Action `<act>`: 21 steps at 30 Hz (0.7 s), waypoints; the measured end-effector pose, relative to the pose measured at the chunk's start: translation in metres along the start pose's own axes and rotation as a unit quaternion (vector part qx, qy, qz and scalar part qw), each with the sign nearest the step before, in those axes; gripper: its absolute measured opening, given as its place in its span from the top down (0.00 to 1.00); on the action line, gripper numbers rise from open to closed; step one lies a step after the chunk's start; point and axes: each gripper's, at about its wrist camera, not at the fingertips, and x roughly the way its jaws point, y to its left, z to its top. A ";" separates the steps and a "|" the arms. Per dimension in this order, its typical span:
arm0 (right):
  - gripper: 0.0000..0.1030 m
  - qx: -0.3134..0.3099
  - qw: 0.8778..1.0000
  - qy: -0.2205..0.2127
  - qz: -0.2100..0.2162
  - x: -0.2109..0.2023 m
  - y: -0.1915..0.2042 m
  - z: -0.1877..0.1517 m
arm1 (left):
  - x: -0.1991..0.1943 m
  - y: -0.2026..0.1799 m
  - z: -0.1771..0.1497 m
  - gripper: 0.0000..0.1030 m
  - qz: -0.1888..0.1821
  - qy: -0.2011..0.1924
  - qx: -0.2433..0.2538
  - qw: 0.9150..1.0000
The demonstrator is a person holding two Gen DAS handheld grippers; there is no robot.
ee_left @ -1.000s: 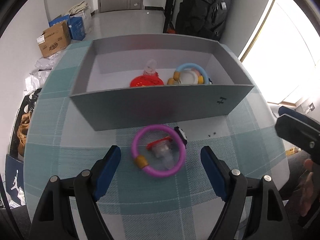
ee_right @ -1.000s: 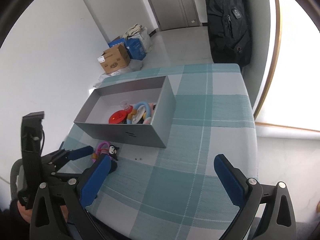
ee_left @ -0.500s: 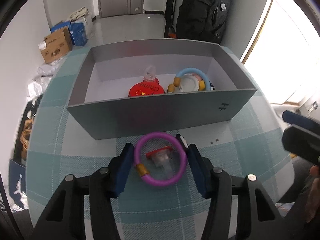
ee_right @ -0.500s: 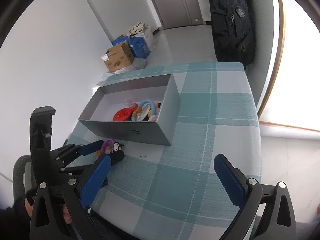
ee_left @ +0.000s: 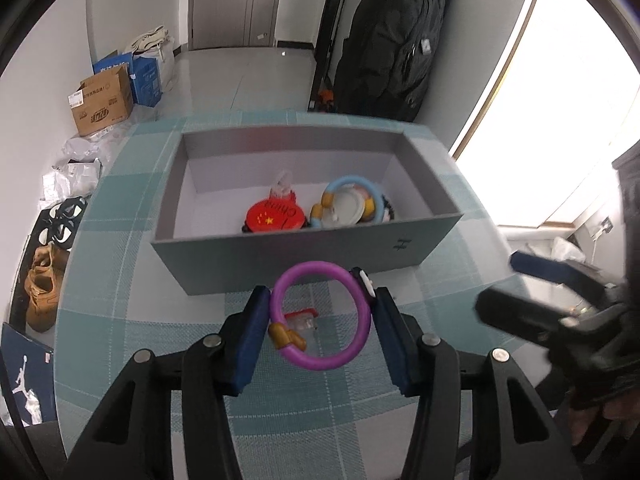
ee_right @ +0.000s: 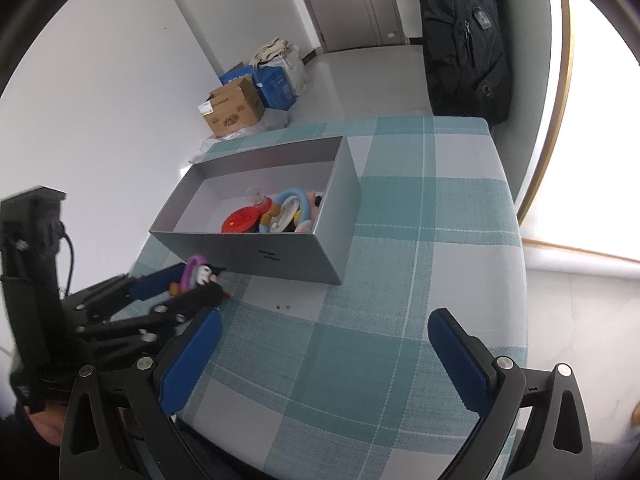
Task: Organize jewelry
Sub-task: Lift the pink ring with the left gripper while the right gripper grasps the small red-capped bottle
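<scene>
My left gripper is shut on a purple ring bracelet with a gold clasp, a red-and-clear charm and a small black-and-white figure. It holds the bracelet just above the checked cloth, in front of the grey box. The same bracelet shows in the right wrist view, between the left gripper's fingers. The box holds a red round piece, a clear charm and a blue ring bracelet. My right gripper is open and empty over the cloth's front right part.
The table carries a teal and grey checked cloth. Two tiny dark specks lie on it near the box's front. Cardboard boxes and shoes sit on the floor to the left. A black coat hangs behind.
My left gripper has closed from wide open onto the purple bracelet and lifted it slightly toward the box. The right gripper has stayed open and shifted slightly.
</scene>
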 end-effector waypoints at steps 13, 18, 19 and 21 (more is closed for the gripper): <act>0.01 -0.021 0.999 0.031 0.018 0.025 0.022 -0.004 | -0.041 0.032 0.021 0.55 -0.061 -0.078 -0.079 0.992; 0.19 -0.041 0.998 0.042 0.026 0.040 0.043 -0.002 | -0.040 0.054 0.020 0.55 -0.077 -0.082 -0.119 0.986; 0.22 -0.044 0.998 0.045 0.030 0.044 0.048 -0.002 | -0.038 0.057 0.020 0.55 -0.080 -0.081 -0.124 0.986; 0.26 -0.050 0.997 0.049 0.036 0.051 0.058 0.001 | -0.036 0.060 0.019 0.55 -0.079 -0.079 -0.128 0.985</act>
